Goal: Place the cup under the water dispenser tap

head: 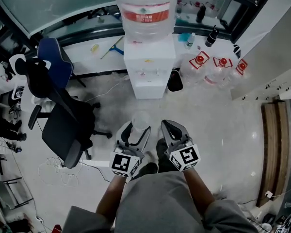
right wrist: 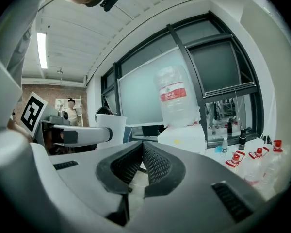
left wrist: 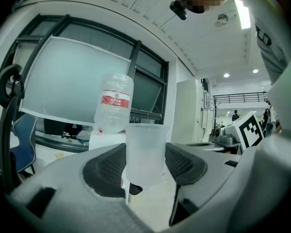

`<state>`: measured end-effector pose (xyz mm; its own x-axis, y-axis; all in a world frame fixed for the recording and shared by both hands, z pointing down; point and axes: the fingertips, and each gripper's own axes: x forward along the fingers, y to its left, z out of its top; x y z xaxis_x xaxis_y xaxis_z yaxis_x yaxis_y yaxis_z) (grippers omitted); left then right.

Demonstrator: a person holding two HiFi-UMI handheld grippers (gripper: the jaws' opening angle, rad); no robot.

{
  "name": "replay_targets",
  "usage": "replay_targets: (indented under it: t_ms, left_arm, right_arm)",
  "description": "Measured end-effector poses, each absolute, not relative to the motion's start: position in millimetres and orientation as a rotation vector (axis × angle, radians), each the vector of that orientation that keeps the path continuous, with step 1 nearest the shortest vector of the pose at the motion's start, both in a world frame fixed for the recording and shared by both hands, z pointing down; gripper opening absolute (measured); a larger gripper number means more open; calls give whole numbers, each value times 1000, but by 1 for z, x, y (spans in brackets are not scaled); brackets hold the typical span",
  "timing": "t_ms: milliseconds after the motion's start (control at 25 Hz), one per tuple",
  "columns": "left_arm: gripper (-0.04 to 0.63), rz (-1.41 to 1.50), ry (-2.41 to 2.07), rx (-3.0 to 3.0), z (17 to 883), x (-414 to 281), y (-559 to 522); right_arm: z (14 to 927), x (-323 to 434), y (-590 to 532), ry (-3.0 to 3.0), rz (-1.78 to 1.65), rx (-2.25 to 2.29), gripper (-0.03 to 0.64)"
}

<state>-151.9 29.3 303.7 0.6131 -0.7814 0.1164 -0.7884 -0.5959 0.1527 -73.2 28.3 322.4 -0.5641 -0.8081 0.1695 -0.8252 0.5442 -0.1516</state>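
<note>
Head view, left claw [head: 135,129] clamping cup [head: 140,118], right claw [head: 170,126] closed, floor [head: 211,118] stretching ahead to dispenser [head: 149,69]

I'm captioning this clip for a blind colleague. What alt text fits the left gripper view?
A translucent plastic cup stands upright, clamped between the left gripper's two dark textured fingers. Behind it rises a white water dispenser topped by a large clear bottle with a red label; a blue chair sits at far left.

water bottle [head: 144,8]: top cut by frame edge | dispenser taps [head: 146,74]: too small to tell
</note>
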Motion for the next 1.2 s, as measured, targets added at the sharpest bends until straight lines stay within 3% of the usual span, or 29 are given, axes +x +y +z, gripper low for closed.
replay_targets:
  t_ms: [720, 1200]
  left_arm:
    - [252, 112, -1384, 2601, 343, -108, -119]
    - [252, 245, -1320, 2612, 414, -76, -190]
  right_arm:
    - [379, -27, -131, -2673, 487, 1381, 11]
    - [456, -2, -199, -2602, 662, 1476, 11]
